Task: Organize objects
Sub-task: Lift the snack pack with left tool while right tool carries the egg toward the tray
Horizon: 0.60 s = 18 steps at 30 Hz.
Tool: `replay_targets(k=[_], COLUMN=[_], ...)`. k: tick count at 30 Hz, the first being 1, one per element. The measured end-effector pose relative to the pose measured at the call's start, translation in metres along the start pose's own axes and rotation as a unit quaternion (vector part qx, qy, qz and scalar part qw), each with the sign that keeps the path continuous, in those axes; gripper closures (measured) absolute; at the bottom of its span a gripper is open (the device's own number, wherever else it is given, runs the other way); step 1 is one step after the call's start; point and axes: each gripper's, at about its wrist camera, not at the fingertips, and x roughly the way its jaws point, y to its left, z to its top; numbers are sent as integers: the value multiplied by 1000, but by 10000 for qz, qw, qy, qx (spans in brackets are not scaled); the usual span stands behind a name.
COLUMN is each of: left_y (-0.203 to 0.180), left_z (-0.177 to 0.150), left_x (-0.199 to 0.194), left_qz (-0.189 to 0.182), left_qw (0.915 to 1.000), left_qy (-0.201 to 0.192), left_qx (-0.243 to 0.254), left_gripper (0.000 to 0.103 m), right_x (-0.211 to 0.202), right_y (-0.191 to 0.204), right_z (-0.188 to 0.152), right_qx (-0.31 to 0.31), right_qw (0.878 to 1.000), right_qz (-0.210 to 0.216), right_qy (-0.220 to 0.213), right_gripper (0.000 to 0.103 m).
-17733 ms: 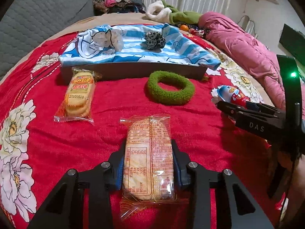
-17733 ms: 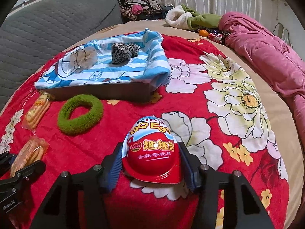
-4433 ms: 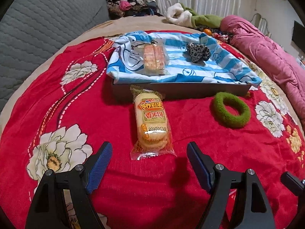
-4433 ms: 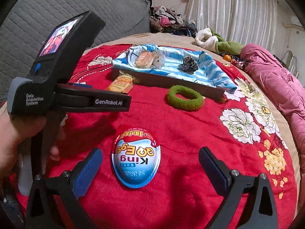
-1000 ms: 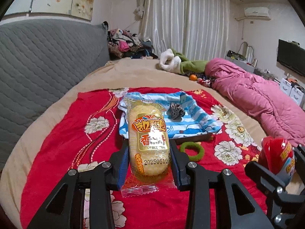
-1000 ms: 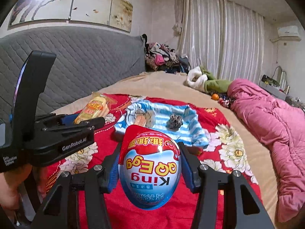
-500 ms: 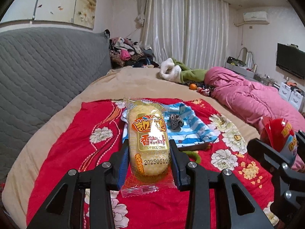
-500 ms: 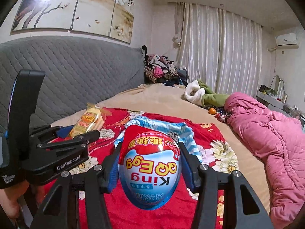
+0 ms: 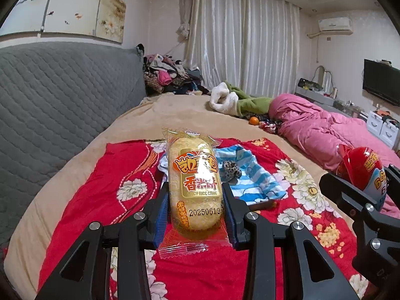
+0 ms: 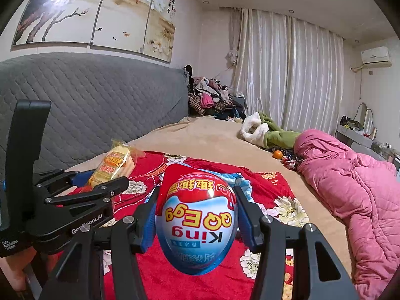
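My left gripper (image 9: 195,200) is shut on a yellow rice cake packet (image 9: 194,182) and holds it high above the bed. It also shows in the right wrist view (image 10: 112,165). My right gripper (image 10: 196,215) is shut on a red and blue King Egg toy (image 10: 196,222), held upside down in the air; the egg also shows at the right of the left wrist view (image 9: 362,172). Far below lies the box covered by a blue striped cloth (image 9: 252,182) with a leopard-print scrunchie (image 9: 231,170) on it.
A red flowered blanket (image 9: 112,190) covers the beige bed. A pink quilt (image 9: 325,135) lies at the right, a grey quilted headboard (image 9: 62,105) at the left. Clothes, a white and green garment (image 9: 232,101) and an orange (image 9: 253,120) lie at the far end.
Both grippers have risen further and tilted up with their loads still held. The bed and the cloth-covered box look smaller and lower than half a second ago.
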Motion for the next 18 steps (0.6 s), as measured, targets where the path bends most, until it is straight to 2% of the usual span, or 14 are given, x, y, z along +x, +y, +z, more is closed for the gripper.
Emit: replay_targets(k=[18], left_y=[-7], left_z=[6], left_x=[47], left_qz=[-6], left_qw=[9997], left_qy=[233], left_qx=[23], left_gripper=[63], right_x=[47], right_y=[-20], right_z=[-2], right_qx=[171], right_qw=[9995], right_qz=[10], right_qy=[269], right_gripper=[49])
